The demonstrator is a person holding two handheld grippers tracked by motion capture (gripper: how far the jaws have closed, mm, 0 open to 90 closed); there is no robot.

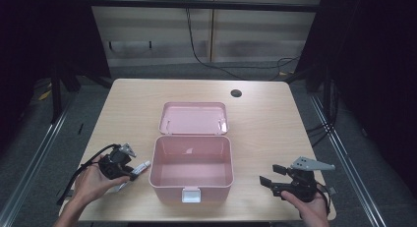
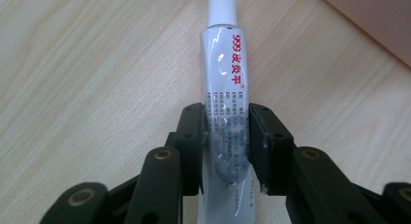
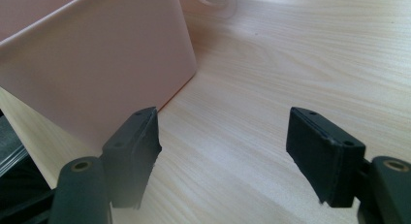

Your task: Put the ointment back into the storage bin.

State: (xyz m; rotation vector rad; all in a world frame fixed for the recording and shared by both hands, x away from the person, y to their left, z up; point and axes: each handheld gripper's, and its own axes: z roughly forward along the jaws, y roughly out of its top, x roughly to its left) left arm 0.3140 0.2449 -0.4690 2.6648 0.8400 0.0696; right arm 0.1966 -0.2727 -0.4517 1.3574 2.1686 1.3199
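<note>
Fingers (image 2: 258, 136) astride tube (image 2: 225, 78), cap fwd.

Hand-held gripper (image 3: 223, 156) gapes wide over wood table (image 3: 300, 64) — pink box (image 3: 97, 73) just left.

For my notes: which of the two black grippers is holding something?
The left gripper: its jaws clamp a white ointment tube. The right gripper stands open, empty.
</note>
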